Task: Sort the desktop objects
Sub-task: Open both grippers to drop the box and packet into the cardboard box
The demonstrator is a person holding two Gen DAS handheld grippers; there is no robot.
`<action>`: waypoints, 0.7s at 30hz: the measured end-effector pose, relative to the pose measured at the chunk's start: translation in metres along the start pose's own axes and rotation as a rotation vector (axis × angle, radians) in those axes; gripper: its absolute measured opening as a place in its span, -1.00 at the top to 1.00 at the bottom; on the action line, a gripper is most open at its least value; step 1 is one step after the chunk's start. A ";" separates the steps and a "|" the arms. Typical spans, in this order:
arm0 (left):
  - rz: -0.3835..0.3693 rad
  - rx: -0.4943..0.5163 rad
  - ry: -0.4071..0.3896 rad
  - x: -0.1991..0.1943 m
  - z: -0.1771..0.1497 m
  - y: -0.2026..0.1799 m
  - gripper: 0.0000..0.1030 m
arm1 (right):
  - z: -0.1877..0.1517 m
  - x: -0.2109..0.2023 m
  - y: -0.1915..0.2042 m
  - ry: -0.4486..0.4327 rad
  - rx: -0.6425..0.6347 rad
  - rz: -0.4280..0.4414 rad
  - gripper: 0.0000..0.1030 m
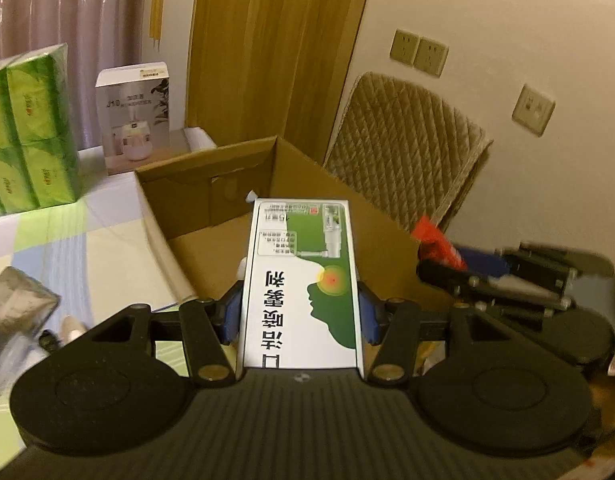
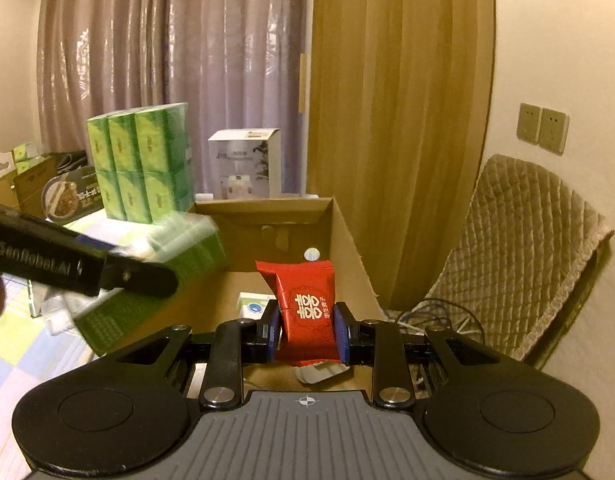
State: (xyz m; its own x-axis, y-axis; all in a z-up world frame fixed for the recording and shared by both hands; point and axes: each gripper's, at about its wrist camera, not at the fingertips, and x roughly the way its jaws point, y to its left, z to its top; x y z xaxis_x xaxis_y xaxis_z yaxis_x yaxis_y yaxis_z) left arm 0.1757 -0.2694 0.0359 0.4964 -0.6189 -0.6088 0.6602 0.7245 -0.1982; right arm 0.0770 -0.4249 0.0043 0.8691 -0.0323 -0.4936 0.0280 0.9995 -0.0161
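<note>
My left gripper [image 1: 300, 316] is shut on a white and green medicine box [image 1: 301, 280] and holds it above the open cardboard box [image 1: 211, 168]. My right gripper [image 2: 307, 334] is shut on a red candy packet [image 2: 305, 312], held over the near side of the same cardboard box [image 2: 347, 236]. The right gripper with the red packet [image 1: 431, 240] shows at the right of the left wrist view. The left gripper with its green box [image 2: 147, 280] shows blurred at the left of the right wrist view. A small white and blue box [image 2: 252, 305] and a round white item [image 2: 312, 254] lie inside the cardboard box.
A stack of green tissue packs [image 1: 27, 132] and a white humidifier carton [image 1: 135, 116] stand behind the box on the chequered tabletop [image 1: 67, 240]. A silver foil bag [image 1: 11, 320] lies at the left. A quilted chair [image 2: 519, 260] stands to the right, by the wall.
</note>
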 end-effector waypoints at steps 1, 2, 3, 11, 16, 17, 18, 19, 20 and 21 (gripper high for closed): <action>-0.009 -0.010 -0.010 0.002 0.001 0.001 -0.05 | -0.001 0.000 -0.001 0.001 0.002 0.000 0.52; -0.006 -0.014 -0.012 0.003 0.002 0.002 -0.17 | -0.002 0.000 -0.002 0.002 0.004 0.000 0.52; 0.002 -0.009 -0.015 0.004 0.003 0.003 -0.17 | -0.002 0.000 -0.002 0.003 0.005 0.000 0.52; 0.046 0.002 -0.032 -0.015 -0.002 0.016 -0.17 | -0.003 0.003 0.006 0.011 0.001 0.017 0.52; 0.060 0.001 -0.032 -0.024 -0.010 0.023 -0.18 | 0.002 0.004 0.017 0.002 -0.015 0.029 0.52; 0.062 0.000 -0.033 -0.025 -0.011 0.024 -0.18 | 0.003 0.004 0.018 -0.004 -0.016 0.033 0.51; 0.062 -0.002 -0.034 -0.026 -0.012 0.026 -0.19 | 0.004 0.005 0.020 -0.008 -0.018 0.039 0.50; 0.062 -0.004 -0.036 -0.028 -0.013 0.027 -0.21 | 0.005 0.005 0.021 -0.009 -0.021 0.037 0.28; 0.062 -0.005 -0.036 -0.030 -0.013 0.029 -0.24 | 0.005 0.004 0.021 -0.016 -0.018 0.030 -0.11; 0.064 -0.005 -0.037 -0.031 -0.014 0.030 -0.25 | 0.005 0.002 0.020 -0.026 -0.009 0.027 -0.21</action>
State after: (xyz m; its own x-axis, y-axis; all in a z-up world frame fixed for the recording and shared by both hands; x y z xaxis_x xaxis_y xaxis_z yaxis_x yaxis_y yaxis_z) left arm 0.1724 -0.2249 0.0381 0.5579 -0.5820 -0.5917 0.6239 0.7642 -0.1635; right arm 0.0820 -0.4048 0.0070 0.8821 -0.0053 -0.4711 -0.0001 0.9999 -0.0114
